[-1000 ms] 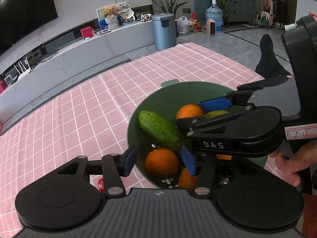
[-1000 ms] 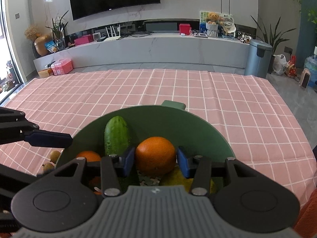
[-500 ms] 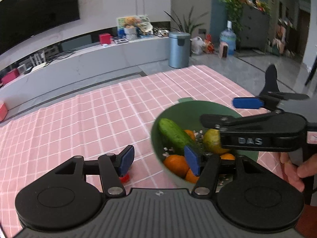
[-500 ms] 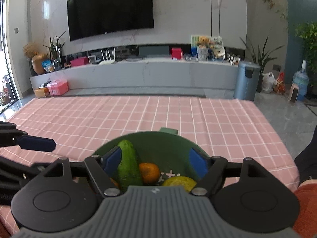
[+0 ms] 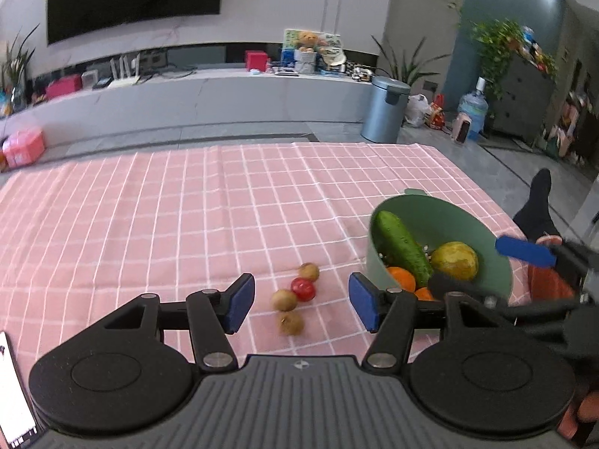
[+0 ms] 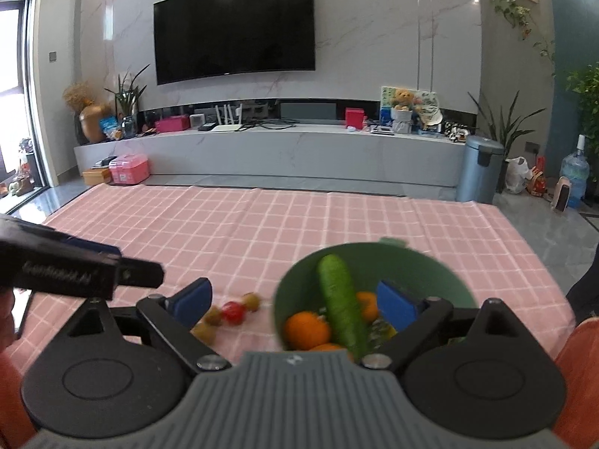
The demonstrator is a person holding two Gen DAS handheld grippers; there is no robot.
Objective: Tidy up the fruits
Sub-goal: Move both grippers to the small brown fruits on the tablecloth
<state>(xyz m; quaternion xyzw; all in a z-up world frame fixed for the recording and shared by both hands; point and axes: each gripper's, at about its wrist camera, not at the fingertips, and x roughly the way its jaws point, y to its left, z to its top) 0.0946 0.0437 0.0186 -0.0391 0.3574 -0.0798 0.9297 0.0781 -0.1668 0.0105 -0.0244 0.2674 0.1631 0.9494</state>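
A green bowl (image 5: pixel 483 220) stands on the pink checked tablecloth and holds a cucumber (image 5: pixel 402 247), oranges (image 5: pixel 402 278) and a yellow-green fruit (image 5: pixel 455 260). A red tomato (image 5: pixel 303 289) and three small brown fruits (image 5: pixel 284 299) lie on the cloth left of the bowl. My left gripper (image 5: pixel 299 307) is open and empty, raised over these small fruits. My right gripper (image 6: pixel 295 301) is open and empty, raised in front of the bowl (image 6: pixel 441 269); the cucumber (image 6: pixel 338 299), oranges (image 6: pixel 307 329) and tomato (image 6: pixel 233 312) show between its fingers.
The pink checked tablecloth (image 5: pixel 187 217) covers the table. A phone (image 5: pixel 13 393) lies at the near left edge. A grey bin (image 5: pixel 385 116) and a water bottle (image 5: pixel 472 112) stand on the floor beyond the table. A person's foot (image 5: pixel 537 202) is at the right.
My right gripper let go of an orange into the bowl, opened wide and pulled up and back. My left gripper swung left from the bowl toward the small fruits on the cloth.
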